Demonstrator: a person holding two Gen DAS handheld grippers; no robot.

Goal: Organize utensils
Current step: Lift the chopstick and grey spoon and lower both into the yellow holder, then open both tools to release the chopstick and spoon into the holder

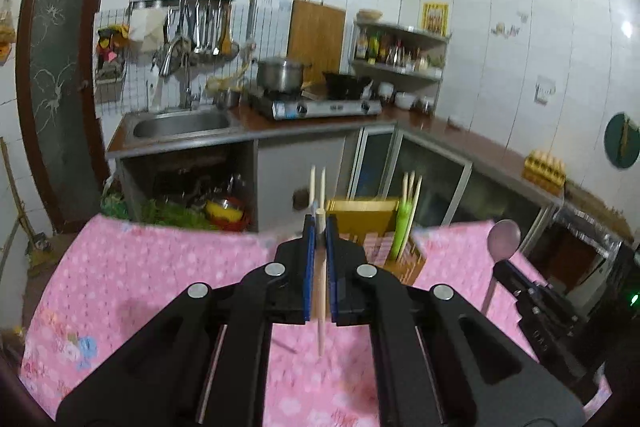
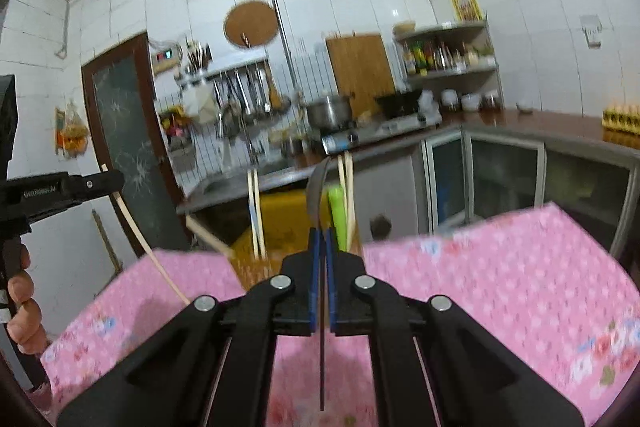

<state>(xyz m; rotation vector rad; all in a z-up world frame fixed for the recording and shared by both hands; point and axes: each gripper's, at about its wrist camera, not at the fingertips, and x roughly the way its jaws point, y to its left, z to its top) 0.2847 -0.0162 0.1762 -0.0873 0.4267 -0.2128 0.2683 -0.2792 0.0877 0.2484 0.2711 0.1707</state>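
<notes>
My left gripper [image 1: 320, 223] is shut on a pale chopstick [image 1: 321, 291] that runs up between its blue pads, held above the pink tablecloth. My right gripper [image 2: 322, 233] is shut on a metal spoon [image 2: 316, 191], seen edge-on, with its thin handle hanging below. In the left wrist view the right gripper [image 1: 506, 265] shows at the right with the spoon bowl [image 1: 503, 239] upright. The yellow utensil holder [image 1: 362, 217] stands at the table's far edge, with chopsticks [image 1: 411, 187] and a green utensil [image 1: 402, 227] in it. It also shows in the right wrist view [image 2: 288, 223].
A table with a pink patterned cloth [image 1: 168, 267] lies under both grippers. Behind it are a kitchen counter with a sink [image 1: 180, 125], a gas stove [image 1: 316, 105] with a pot, a spice shelf [image 1: 400, 55] and an egg tray [image 1: 545, 167]. A dark door [image 1: 60, 75] is at left.
</notes>
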